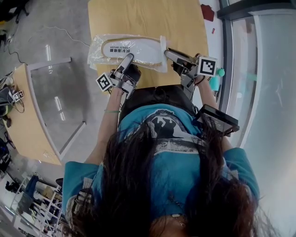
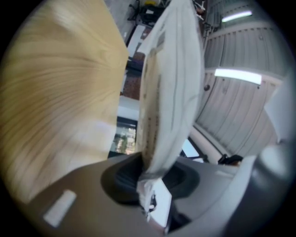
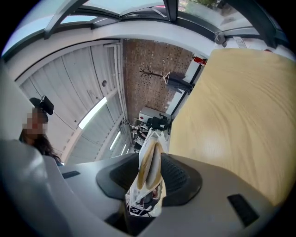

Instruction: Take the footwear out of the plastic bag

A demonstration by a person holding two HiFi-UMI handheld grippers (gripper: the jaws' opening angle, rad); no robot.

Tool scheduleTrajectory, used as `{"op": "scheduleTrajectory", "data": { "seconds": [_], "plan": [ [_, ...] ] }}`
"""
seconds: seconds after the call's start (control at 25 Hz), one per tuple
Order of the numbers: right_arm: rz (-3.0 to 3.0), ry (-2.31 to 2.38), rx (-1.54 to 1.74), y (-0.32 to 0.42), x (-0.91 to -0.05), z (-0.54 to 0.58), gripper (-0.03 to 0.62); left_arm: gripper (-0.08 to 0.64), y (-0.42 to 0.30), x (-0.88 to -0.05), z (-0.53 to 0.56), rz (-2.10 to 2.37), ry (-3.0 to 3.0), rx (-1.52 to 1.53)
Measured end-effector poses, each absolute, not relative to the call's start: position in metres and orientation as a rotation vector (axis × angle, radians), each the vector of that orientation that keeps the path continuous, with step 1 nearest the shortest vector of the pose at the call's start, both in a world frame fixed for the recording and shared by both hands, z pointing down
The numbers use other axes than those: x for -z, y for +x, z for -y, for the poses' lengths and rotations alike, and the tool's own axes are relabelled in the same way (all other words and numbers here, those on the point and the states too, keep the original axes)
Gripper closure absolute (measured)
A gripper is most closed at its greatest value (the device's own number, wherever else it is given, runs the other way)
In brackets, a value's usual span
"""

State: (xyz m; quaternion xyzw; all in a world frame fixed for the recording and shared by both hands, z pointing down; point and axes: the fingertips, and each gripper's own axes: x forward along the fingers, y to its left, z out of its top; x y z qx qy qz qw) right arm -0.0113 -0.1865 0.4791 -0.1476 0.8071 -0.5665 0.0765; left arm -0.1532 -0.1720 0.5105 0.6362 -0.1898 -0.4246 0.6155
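Observation:
A clear plastic bag (image 1: 104,48) with a white, tan-rimmed insole (image 1: 136,48) inside hangs flat over the near part of the wooden table (image 1: 148,18). My left gripper (image 1: 128,58) is shut on the bag's near edge. In the left gripper view the bag (image 2: 171,92) rises edge-on from between the pads of the left gripper (image 2: 150,178). My right gripper (image 1: 167,51) is shut on the bag's right end. In the right gripper view the right gripper (image 3: 149,178) pinches the bag (image 3: 149,194), and two tan-rimmed insoles (image 3: 150,162) show edge-on inside it.
A second wooden table with a grey panel (image 1: 51,102) stands at the left, across a strip of grey floor with a cable (image 1: 60,30). A glass wall (image 1: 263,69) runs along the right. A small red thing (image 1: 207,12) lies beyond the table's right edge.

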Motion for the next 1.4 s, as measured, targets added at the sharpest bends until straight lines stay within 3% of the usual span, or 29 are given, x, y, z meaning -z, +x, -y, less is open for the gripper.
{"op": "scheduleTrajectory", "data": {
  "seconds": [0.28, 0.8, 1.16, 1.4],
  "plan": [
    [-2.263, -0.34, 1.753, -0.006, -0.474, 0.187, 0.465, 0.463, -0.154, -0.499, 0.173, 0.356, 1.4, 1.109],
    [-2.826, -0.551, 1.468, -0.026, -0.464, 0.184, 0.459, 0.469, -0.161, -0.492, 0.18, 0.303, 1.426, 1.118],
    [-2.577, -0.106, 1.628, -0.039, -0.434, 0.171, 0.383, 0.471, -0.14, -0.47, 0.177, 0.138, 1.485, 1.094],
    [-2.598, -0.344, 1.638, -0.026, -0.445, 0.183, 0.444, 0.462, -0.139, -0.482, 0.188, 0.322, 1.529, 1.058]
  ]
}}
